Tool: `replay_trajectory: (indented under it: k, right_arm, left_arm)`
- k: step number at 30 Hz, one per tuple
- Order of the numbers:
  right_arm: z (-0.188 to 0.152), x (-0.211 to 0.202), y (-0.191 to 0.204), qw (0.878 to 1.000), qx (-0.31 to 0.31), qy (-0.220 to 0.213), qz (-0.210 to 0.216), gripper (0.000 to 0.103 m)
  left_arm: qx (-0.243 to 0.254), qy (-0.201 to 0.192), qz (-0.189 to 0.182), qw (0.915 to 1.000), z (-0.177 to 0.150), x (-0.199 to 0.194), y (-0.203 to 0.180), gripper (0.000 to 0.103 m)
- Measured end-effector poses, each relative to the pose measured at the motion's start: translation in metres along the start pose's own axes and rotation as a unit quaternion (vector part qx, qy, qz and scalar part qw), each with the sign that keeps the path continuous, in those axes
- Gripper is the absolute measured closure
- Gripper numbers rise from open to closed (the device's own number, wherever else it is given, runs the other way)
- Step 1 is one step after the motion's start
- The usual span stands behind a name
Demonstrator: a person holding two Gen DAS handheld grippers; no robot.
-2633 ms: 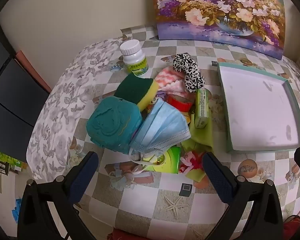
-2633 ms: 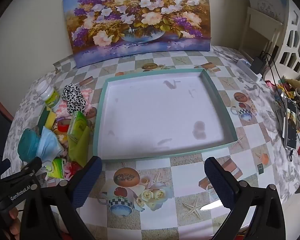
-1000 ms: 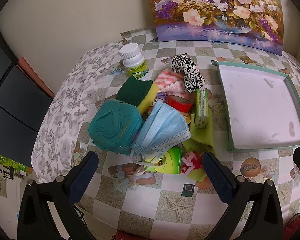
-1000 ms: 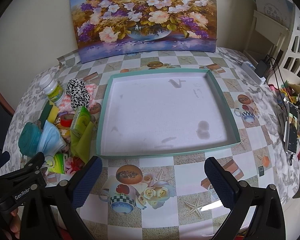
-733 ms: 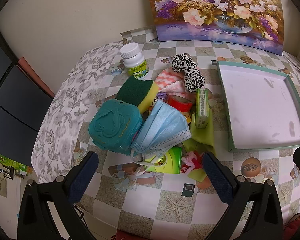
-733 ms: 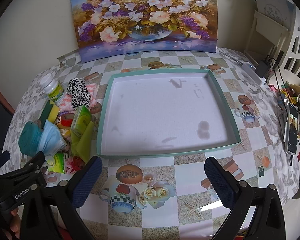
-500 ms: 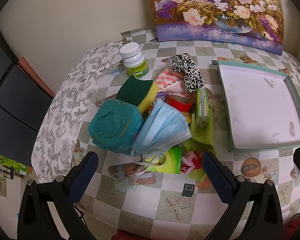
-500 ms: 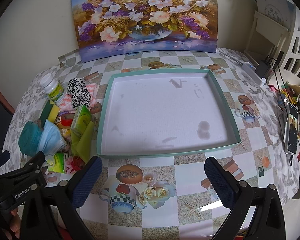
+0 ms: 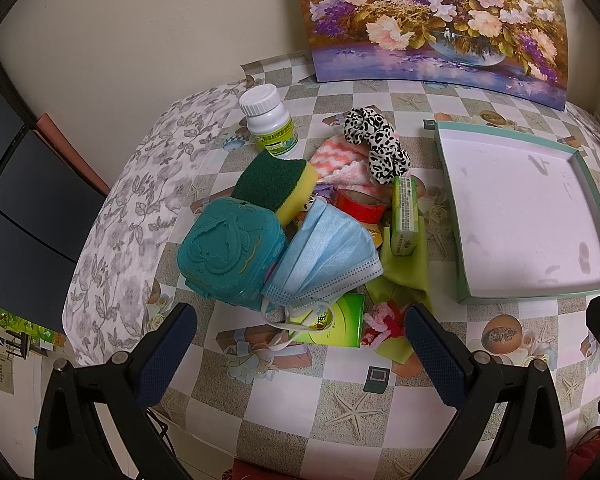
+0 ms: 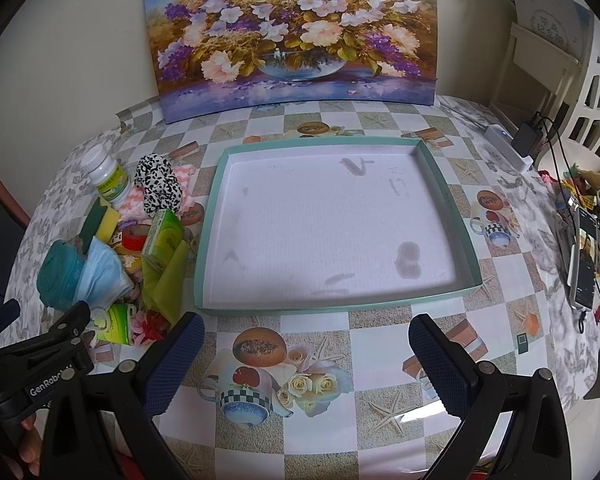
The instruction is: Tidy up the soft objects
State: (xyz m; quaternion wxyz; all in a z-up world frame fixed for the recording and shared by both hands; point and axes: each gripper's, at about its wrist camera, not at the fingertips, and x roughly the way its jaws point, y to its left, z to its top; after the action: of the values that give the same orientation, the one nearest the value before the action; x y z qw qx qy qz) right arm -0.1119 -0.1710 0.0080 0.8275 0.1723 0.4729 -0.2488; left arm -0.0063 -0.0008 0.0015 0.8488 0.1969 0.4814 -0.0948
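Observation:
A heap of items lies on the table's left side: a blue face mask [image 9: 324,256], a green-and-yellow sponge [image 9: 278,184], a leopard-print scrunchie [image 9: 376,142], a pink-and-white cloth [image 9: 340,162], a yellow-green cloth [image 9: 404,272] and a red-pink fluffy piece [image 9: 382,322]. My left gripper [image 9: 298,354] hangs open just in front of the heap, holding nothing. An empty teal-rimmed tray [image 10: 466,240] with a white floor sits right of the heap [image 10: 112,256]. My right gripper [image 10: 304,364] is open in front of the tray's near rim.
Hard items sit in the heap: a teal case [image 9: 230,254], a white pill bottle [image 9: 270,122], red tape [image 9: 360,210], green boxes [image 9: 405,216]. A flower painting [image 10: 292,36] leans on the back wall. Cables and a phone [image 10: 582,264] lie at the right edge.
Both views shifted slightly since 2.6 s ago, as if the grippers pulled back a little; over the last second nothing has visibly moved. Both grippers stay open.

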Motion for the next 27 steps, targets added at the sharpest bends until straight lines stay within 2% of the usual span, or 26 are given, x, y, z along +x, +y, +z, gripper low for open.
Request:
replay_trajectory:
  k: [16,20,24,27]
  right_arm:
    - [0.0,0.001,0.001,1.0,-0.001,0.002,-0.001,0.0]
    - [0.0,0.014,0.01,1.0,-0.007,0.027,0.008,0.0]
    - [-0.001,0.034,0.027,0.997,-0.034,0.065,0.022,0.0]
    - [-0.003,0.052,0.043,0.994,-0.058,0.095,0.021,0.0]
  left_arm:
    - [-0.004,0.007,-0.003,1.0,-0.004,0.006,0.003,0.0]
    - [-0.035,0.041,-0.016,0.9984,-0.003,0.02,0.016,0.0]
    - [-0.079,0.091,-0.029,0.9923,-0.006,0.043,0.033,0.0]
    - [-0.102,0.123,-0.023,0.9869,-0.006,0.059,0.041,0.0]
